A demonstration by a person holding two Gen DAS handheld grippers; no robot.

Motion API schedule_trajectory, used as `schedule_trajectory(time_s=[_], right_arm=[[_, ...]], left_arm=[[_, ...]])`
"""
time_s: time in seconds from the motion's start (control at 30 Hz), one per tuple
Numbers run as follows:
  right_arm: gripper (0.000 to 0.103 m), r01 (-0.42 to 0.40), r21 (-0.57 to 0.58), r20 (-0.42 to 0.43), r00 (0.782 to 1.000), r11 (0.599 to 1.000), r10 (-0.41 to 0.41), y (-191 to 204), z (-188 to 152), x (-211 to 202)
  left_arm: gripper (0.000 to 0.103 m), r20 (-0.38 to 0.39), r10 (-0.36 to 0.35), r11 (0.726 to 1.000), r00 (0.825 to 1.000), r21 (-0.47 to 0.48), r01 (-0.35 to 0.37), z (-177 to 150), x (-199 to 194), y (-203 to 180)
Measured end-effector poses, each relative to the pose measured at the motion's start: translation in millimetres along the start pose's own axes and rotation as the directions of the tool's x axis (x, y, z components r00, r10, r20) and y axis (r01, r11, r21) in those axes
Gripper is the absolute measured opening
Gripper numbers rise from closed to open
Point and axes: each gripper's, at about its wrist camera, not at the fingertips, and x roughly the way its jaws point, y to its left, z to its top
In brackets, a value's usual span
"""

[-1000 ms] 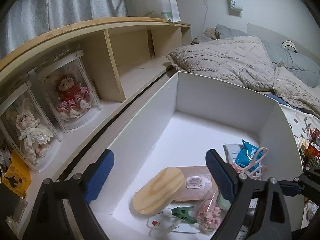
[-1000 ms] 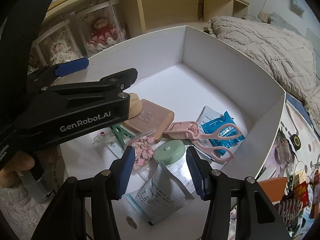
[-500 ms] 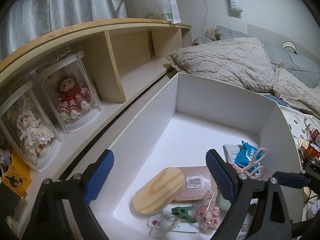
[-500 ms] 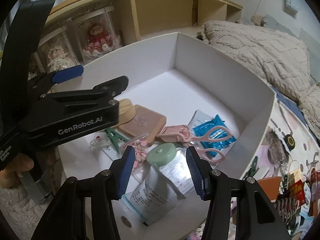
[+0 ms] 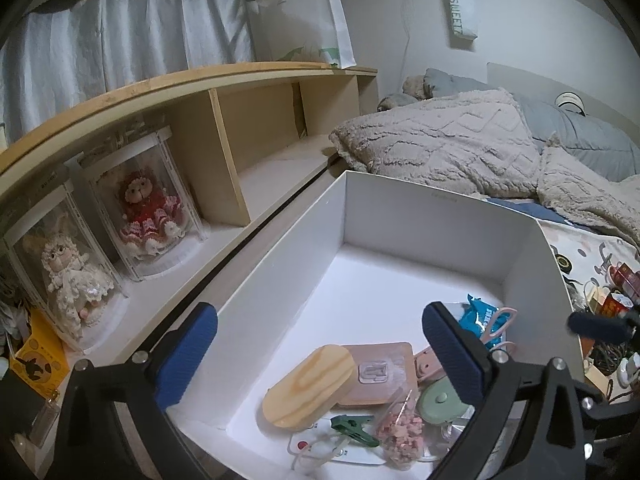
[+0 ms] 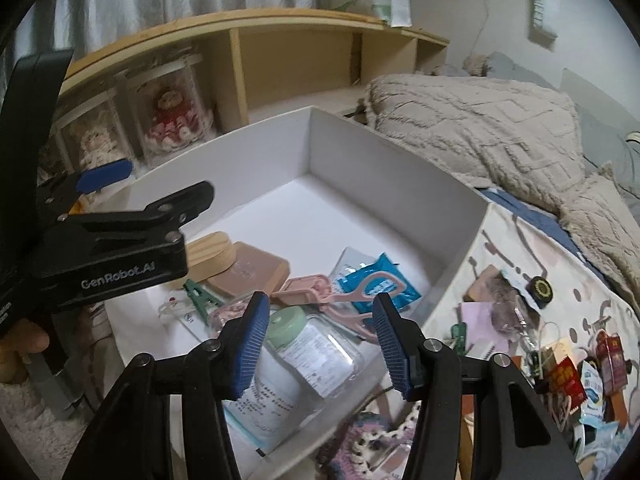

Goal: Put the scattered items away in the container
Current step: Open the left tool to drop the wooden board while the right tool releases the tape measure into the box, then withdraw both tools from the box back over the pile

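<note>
A white box (image 5: 280, 252) (image 6: 452, 192) holds a wooden oval block (image 5: 308, 386), a brown pad (image 5: 380, 376), pink scissors (image 6: 360, 292), a blue packet (image 6: 384, 280), a green clip (image 5: 354, 430), a bag of pink bits (image 5: 400, 428) and a green-capped bottle (image 6: 316, 344). My left gripper (image 5: 320, 356) is open and empty above the box's near left end. My right gripper (image 6: 318, 340) is open and empty above the bottle, near the box's front right edge. Scattered small items (image 6: 560, 360) lie on the bedspread right of the box.
A wooden shelf (image 5: 224, 128) with two boxed dolls (image 5: 144, 208) runs along the left. A beige blanket (image 5: 440, 148) and grey pillows lie behind the box. A crocheted piece (image 6: 368, 436) lies by the box's near corner.
My right gripper has pulled back up and to the right from the bottle in the box, bringing the scattered items into view. My left gripper has barely moved.
</note>
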Motion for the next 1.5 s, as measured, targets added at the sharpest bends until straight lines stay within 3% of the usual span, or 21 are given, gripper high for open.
schedule_trajectory(time_s=[0.03,0.2,0.3,0.4,0.93,1.5], right_arm=[[0.075,0.009,0.004,0.009,1.0,1.0,-0.009,-2,-1,-2],[0.078,0.042,0.044,0.05,0.998,0.998,-0.044,-15,-1,-12],[0.095,0.07,0.068,0.063,0.995,0.995,-0.074,-22,0,-15],[0.103,0.098,0.085,0.084,0.991,0.992,-0.105,-28,-1,-18],[0.103,0.154,0.167,0.143,0.974,0.974,-0.178,-58,-7,-38],[0.103,0.261,0.207,0.196,0.933,0.943,-0.302,-104,-44,-105]], left_arm=[[0.103,0.001,-0.003,1.0,1.0,0.0,0.003,0,-1,-1],[0.103,0.016,-0.009,1.0,1.0,0.0,0.009,0,-6,-4],[0.103,0.028,-0.013,1.0,1.0,0.0,0.013,1,-10,-6],[0.103,0.036,-0.019,1.0,0.999,0.001,0.019,1,-13,-8],[0.103,0.061,-0.043,0.999,0.997,-0.013,0.044,3,-23,-10],[0.103,0.099,-0.18,0.984,0.979,0.029,0.178,2,-51,-50]])
